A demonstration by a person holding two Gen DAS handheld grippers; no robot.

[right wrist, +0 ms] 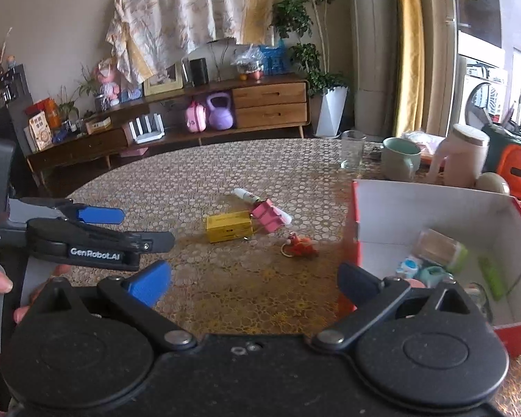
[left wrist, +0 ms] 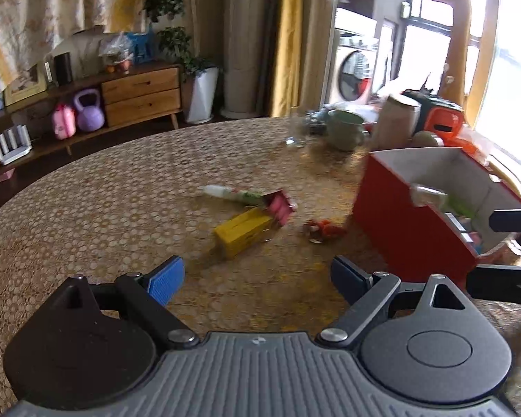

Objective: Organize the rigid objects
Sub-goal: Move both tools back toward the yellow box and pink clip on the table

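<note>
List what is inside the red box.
The red box holds a clear jar with a green end, a small teal item, a white-and-blue item and a green stick. The right gripper hides its near corner.

Matt red cardboard box (right wrist: 434, 208)

Each black claw (left wrist: 257, 278) bears blue pads (left wrist: 166, 278), silver screws, and what seems "GenRobot.AI" lettering.
</note>
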